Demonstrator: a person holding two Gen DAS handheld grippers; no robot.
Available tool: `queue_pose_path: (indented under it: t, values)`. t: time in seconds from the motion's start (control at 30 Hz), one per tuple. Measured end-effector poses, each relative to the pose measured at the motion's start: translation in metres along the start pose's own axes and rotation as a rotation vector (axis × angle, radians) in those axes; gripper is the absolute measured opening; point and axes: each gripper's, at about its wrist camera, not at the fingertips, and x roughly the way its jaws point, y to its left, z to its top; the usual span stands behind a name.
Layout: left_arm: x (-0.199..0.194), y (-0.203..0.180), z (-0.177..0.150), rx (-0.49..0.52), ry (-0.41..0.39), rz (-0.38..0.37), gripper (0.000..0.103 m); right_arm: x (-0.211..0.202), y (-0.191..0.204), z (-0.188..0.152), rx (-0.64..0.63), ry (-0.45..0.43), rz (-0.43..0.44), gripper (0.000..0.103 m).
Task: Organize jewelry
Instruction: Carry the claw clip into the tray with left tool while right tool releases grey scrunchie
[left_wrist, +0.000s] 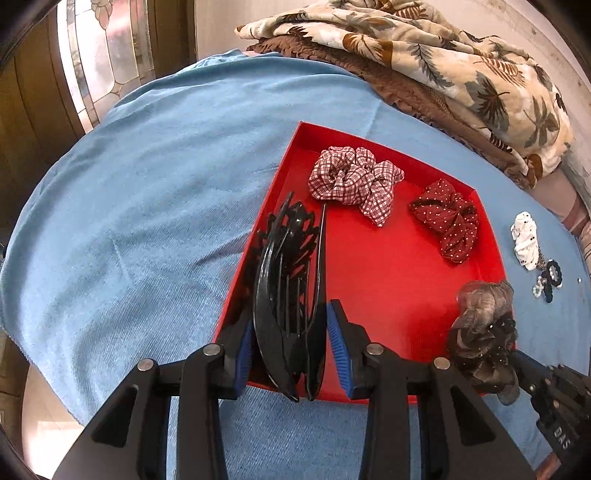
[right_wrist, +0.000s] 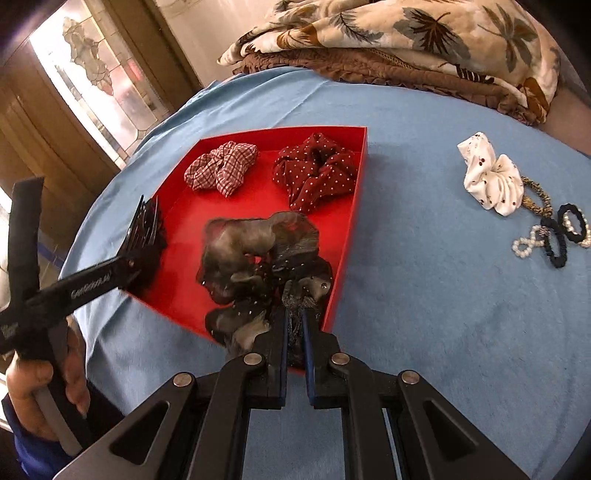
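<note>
Blue cloth (left_wrist: 129, 221), covering the work surface, with a stained-glass door panel (right_wrist: 92, 88) beyond its far left edge. Left gripper (left_wrist: 290, 350): blue-padded fingers set a moderate width apart, the black hair claw clip (left_wrist: 291, 295) standing between them, its left side against the left pad and a slight gap showing at the right pad; the clip hangs over the near left corner of the red tray (left_wrist: 388, 295), teeth pointing away from the camera. Red tray, shallow, open-topped, resting on the cloth. Contents, far row: red-and-white checked scrunchie (left_wrist: 354, 177) at left, dark red dotted scrunchie (left_wrist: 447, 221) at right, apart from one another. Contents, near right corner: grey sheer scrunchie (right_wrist: 258, 266) with a dark sparkled section, pinched in the right gripper (right_wrist: 294, 332), whose fingers stand narrow and closed on the fabric; whether the scrunchie touches the tray floor cannot be told. On the cloth right of the tray, well apart from it: white printed scrunchie (right_wrist: 491, 184), then a small cluster touching it, consisting of a gold-patterned hair tie (right_wrist: 535, 195), black hair ties (right_wrist: 557, 240) and a pearl bead band (right_wrist: 526, 245). Far edge: folded leaf-print blanket (right_wrist: 406, 37) over a brown quilted layer.
</note>
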Motion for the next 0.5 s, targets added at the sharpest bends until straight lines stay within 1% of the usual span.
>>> queue_pose_path:
  t: [0.1, 0.23, 0.3, 0.33, 0.4, 0.43, 0.47, 0.5]
  values:
    - [-0.002, -0.001, -0.003, 0.003, -0.007, 0.01, 0.037, -0.004, 0.001, -0.003, 0.0, 0.003, 0.01, 0.008]
    - [-0.005, -0.001, -0.004, 0.005, -0.028, 0.009, 0.037, -0.002, 0.0, -0.002, 0.006, -0.016, 0.02, 0.008]
    - [-0.009, -0.002, -0.005, 0.009, -0.052, 0.006, 0.039, -0.001, -0.002, 0.0, 0.018, -0.031, 0.022, 0.008]
    - [-0.013, -0.001, -0.005, 0.011, -0.069, -0.002, 0.04, -0.004, -0.002, 0.001, 0.025, -0.046, 0.025, 0.01]
    - [-0.023, -0.001, -0.005, 0.007, -0.114, -0.024, 0.051, -0.012, -0.004, 0.001, 0.03, -0.083, 0.024, 0.024]
    - [-0.026, -0.001, -0.005, 0.003, -0.131, -0.032, 0.054, -0.016, -0.004, 0.001, 0.029, -0.099, 0.02, 0.04]
    - [-0.032, -0.001, -0.005, -0.006, -0.158, -0.041, 0.058, -0.023, -0.005, 0.0, 0.027, -0.126, 0.016, 0.051]
    - [-0.036, 0.0, -0.005, -0.017, -0.183, -0.044, 0.06, -0.029, -0.007, 0.0, 0.027, -0.152, 0.013, 0.054]
